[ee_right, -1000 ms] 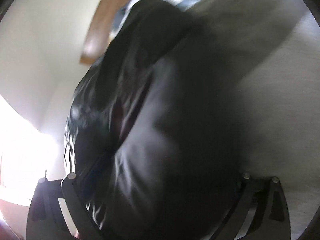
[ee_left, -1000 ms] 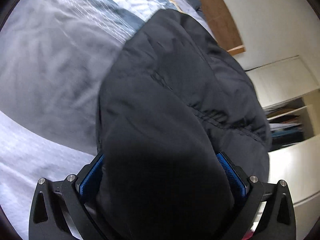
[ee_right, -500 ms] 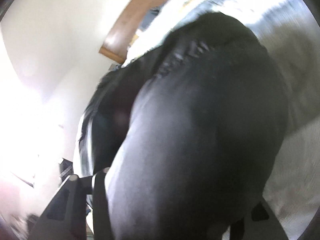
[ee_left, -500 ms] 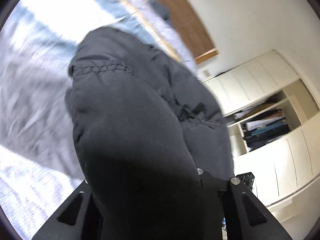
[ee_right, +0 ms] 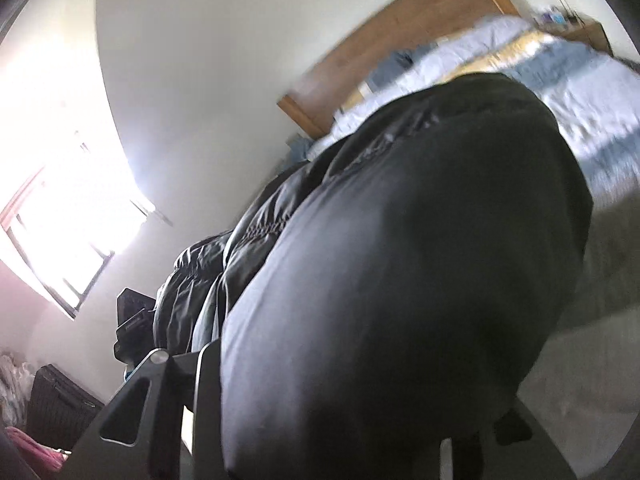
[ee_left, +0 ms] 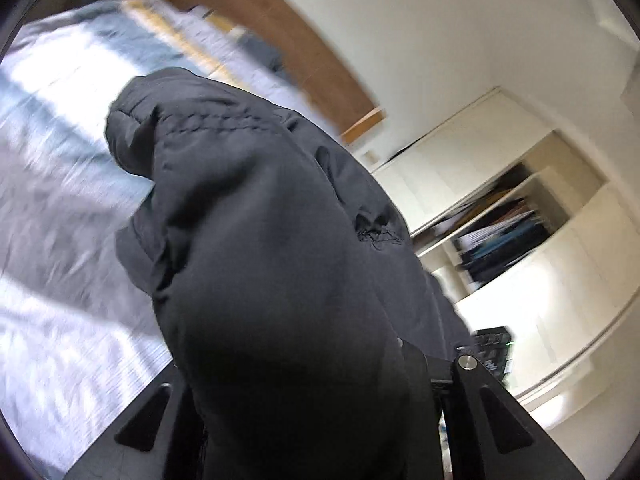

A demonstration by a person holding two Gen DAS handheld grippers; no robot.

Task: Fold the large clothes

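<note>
Black quilted jacket (ee_left: 280, 240), blue-striped bedding (ee_left: 72, 128)

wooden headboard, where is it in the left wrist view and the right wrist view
Left wrist view: the wooden headboard runs diagonally across the upper middle, above the black jacket, against the white wall.
Right wrist view: it slants across the upper right, above and behind the jacket.
Shared landmark: the blue and white bedding just below the headboard in both.

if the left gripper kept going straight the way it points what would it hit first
The black padded jacket bunched in the left gripper fills that line; past it probably the bed, though depth is unclear.
</note>
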